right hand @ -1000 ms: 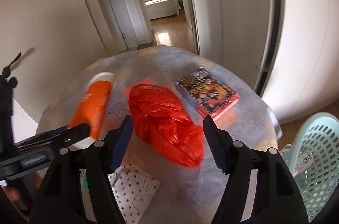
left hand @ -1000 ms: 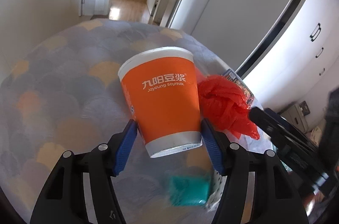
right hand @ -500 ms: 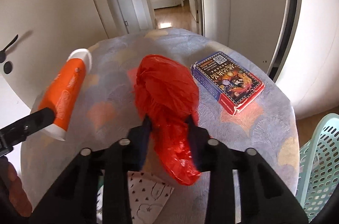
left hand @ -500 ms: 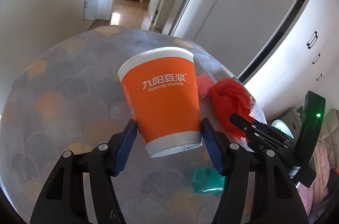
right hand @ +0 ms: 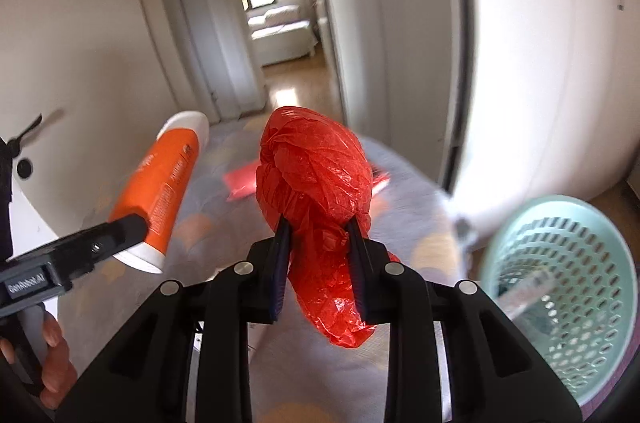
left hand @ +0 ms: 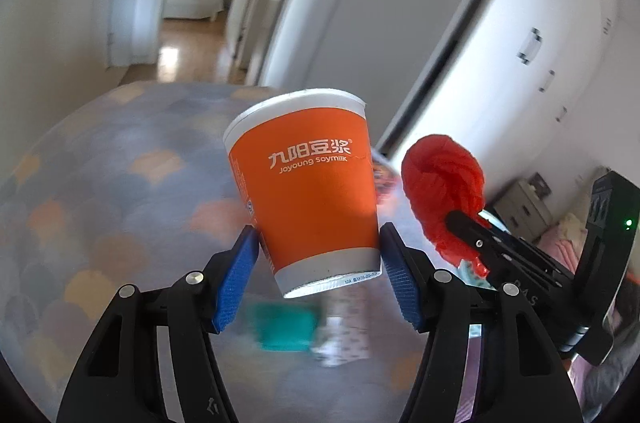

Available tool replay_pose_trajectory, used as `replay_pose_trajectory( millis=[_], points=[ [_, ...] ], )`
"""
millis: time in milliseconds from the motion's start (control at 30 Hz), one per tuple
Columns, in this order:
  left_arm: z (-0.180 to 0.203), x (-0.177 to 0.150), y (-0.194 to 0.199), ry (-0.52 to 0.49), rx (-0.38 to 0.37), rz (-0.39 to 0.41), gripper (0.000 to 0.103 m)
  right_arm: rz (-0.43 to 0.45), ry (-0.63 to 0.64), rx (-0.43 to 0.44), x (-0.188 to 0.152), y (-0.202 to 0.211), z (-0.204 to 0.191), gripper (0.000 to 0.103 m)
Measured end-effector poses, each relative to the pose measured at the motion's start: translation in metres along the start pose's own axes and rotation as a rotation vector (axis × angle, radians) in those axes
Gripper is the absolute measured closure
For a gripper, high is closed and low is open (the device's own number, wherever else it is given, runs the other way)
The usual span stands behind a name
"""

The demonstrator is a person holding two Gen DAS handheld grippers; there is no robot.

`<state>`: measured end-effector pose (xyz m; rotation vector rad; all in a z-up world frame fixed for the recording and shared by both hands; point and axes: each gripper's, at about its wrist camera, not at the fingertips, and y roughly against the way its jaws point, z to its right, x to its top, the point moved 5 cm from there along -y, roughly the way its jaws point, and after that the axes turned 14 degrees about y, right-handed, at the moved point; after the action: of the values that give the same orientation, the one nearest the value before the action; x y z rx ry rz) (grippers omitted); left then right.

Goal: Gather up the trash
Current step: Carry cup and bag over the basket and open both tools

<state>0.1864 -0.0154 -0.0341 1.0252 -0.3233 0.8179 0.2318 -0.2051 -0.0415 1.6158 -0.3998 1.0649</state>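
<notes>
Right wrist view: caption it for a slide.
Right gripper clamps a red plastic bag above the table, orange cup alongside, mint basket nearby.

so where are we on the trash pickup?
Midway. In hand: left tool shut on the orange paper cup, right tool shut on the red plastic bag; both are off the table. The mint basket already holds something. Left: drop both in, then the blurred bits on the table.
</notes>
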Motion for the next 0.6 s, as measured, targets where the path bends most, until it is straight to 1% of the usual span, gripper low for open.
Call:
replay_pose_trajectory(
  millis=[167, 300, 433, 533, 600],
  points=[
    [0.050, -0.013, -0.001, -0.073, -0.096, -0.003, 0.043, 0.035, -0.078, -0.076, -0.008, 0.037, 0.038, 0.079],
    [0.100, -0.027, -0.007, -0.160, -0.161, -0.018, 0.043, 0.052, -0.137, -0.169, -0.020, 0.067, 0.074, 0.079],
    [0.141, -0.048, -0.020, -0.229, -0.196, -0.051, 0.043, 0.049, -0.211, -0.234, -0.035, 0.089, 0.110, 0.079],
    [0.167, -0.066, -0.037, -0.281, -0.211, -0.087, 0.043, 0.056, -0.261, -0.275, -0.047, 0.104, 0.136, 0.079],
    [0.177, -0.073, -0.047, -0.296, -0.220, -0.114, 0.043, 0.052, -0.298, -0.294, -0.058, 0.111, 0.154, 0.079]
  ],
)
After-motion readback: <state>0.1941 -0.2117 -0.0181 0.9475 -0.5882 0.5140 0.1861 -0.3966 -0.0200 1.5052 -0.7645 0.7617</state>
